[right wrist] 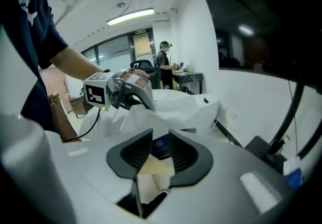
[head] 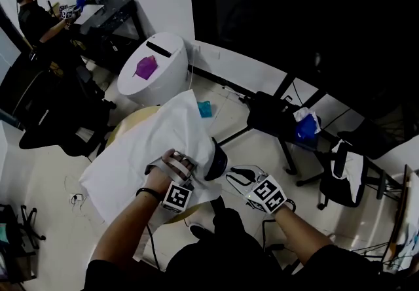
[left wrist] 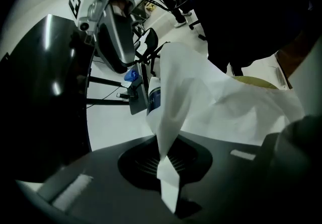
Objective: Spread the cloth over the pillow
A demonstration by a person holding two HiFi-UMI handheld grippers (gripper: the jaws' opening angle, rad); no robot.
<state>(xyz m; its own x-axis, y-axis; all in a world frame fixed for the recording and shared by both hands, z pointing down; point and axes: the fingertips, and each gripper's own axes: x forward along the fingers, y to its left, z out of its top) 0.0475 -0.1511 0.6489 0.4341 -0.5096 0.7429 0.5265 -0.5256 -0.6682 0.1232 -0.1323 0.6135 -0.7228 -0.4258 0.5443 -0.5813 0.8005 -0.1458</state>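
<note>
Draped over the tan pillow (head: 128, 123), near the middle of the head view: the white cloth (head: 147, 152), rumpled, covering nearly all of the pillow save a curved strip at its upper-left edge.

Clenched on a gathered fold of the cloth: the left gripper (head: 211, 160), at the cloth's near right edge. In the left gripper view, fabric pinched tight between the dark jaws, with a narrow tongue poking out toward the camera and the rest fanned upward and away toward the pillow.

Just to the right in the head view, a little apart from the cloth's edge: the right gripper (head: 238, 176), released, with parted jaws. In the right gripper view, a pale cream scrap low in the gap between the jaws, perhaps a corner of the cloth or the pillow, too close and blurred to say, and not visibly pressed by either pad. Beyond the jaws there, the left gripper with its marker cube, over the heaped cloth.

Farther off on the floor: a white round bin (head: 157, 64) with a purple item (head: 146, 67) on top, a small blue-green scrap (head: 205, 109) by the cloth's far corner, and a black stand (head: 272, 116) carrying a blue bundle (head: 306, 127). At the far left, a person (head: 33, 15) seated at a dark bench (head: 111, 15).
</note>
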